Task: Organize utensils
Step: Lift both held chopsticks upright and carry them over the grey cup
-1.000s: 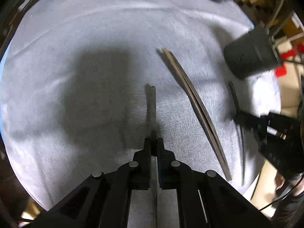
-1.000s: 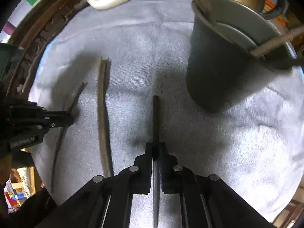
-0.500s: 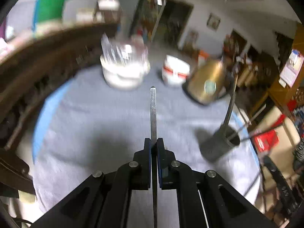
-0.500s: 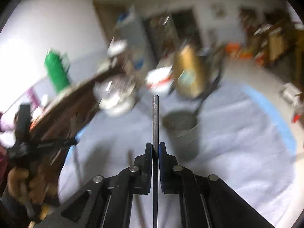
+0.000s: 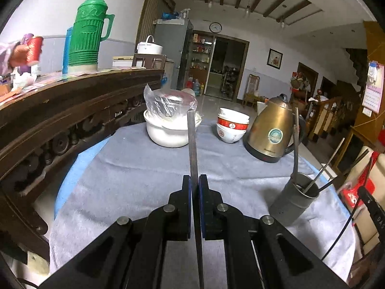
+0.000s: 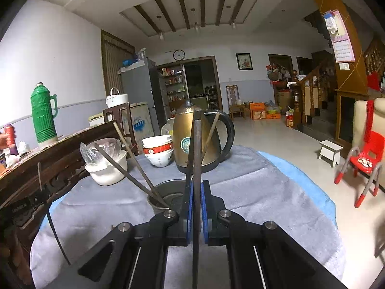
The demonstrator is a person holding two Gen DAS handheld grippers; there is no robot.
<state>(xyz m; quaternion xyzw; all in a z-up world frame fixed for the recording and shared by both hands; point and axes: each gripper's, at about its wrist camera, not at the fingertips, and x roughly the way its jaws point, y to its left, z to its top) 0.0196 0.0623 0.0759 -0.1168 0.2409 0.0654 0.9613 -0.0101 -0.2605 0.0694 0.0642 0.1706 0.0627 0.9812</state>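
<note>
Left gripper [image 5: 195, 180]: jaws clamped on chopstick [image 5: 191, 142], tip forward, ready to drop in cup [image 5: 292, 200] ahead-right. Right gripper [image 6: 197, 187]: jaws clamped on second chopstick [image 6: 197, 149], cup just beyond jaws, so drop is short.

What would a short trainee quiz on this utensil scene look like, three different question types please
1. True or false: the left hand-held gripper is shut on a chopstick.
2. The metal holder stands nearest the: A) white pot B) kettle C) green thermos.
3. Fill in: the right hand-held gripper grips a ____.

Key: 1 true; 2 B; 3 chopstick.
</note>
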